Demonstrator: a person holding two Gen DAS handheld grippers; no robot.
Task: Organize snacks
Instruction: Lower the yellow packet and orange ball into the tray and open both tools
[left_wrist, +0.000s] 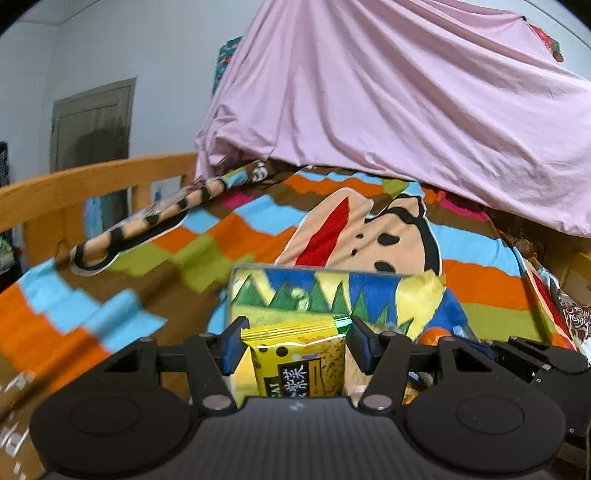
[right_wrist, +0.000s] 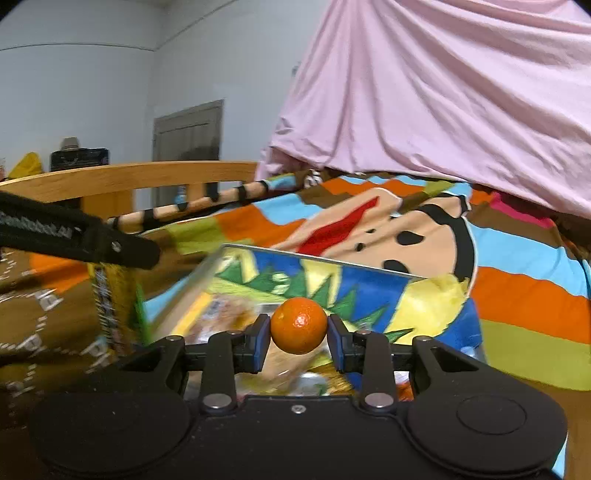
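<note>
In the left wrist view, the left tongs (left_wrist: 293, 341) clamp a yellow seaweed snack packet (left_wrist: 299, 360) between their blue-padded fingers (left_wrist: 233, 345), the packet standing upright with its sealed top edge just above the pads. In the right wrist view, the right tongs (right_wrist: 298, 334) squeeze a small orange mandarin (right_wrist: 299, 320) from both sides, holding it in the air. Directly beyond both pairs of tongs sits a clear plastic bin (right_wrist: 321, 260) resting on the bed, with blurred snack wrappers (right_wrist: 225, 314) lying inside it; the packet and the mandarin both hang at its near side. The left tongs also appear at the left edge of the right wrist view (right_wrist: 122, 251), the yellow packet (right_wrist: 110, 295) hanging below them. Past the bin spreads a colourful cartoon-print blanket (left_wrist: 332, 229). A striped stick-shaped item (left_wrist: 155, 221) lies along the blanket's far left edge, near a wooden bed rail (left_wrist: 92, 177). Farthest back, a pink sheet (left_wrist: 388, 110) drapes down over the blanket, beside a grey wall and door (left_wrist: 96, 122).
</note>
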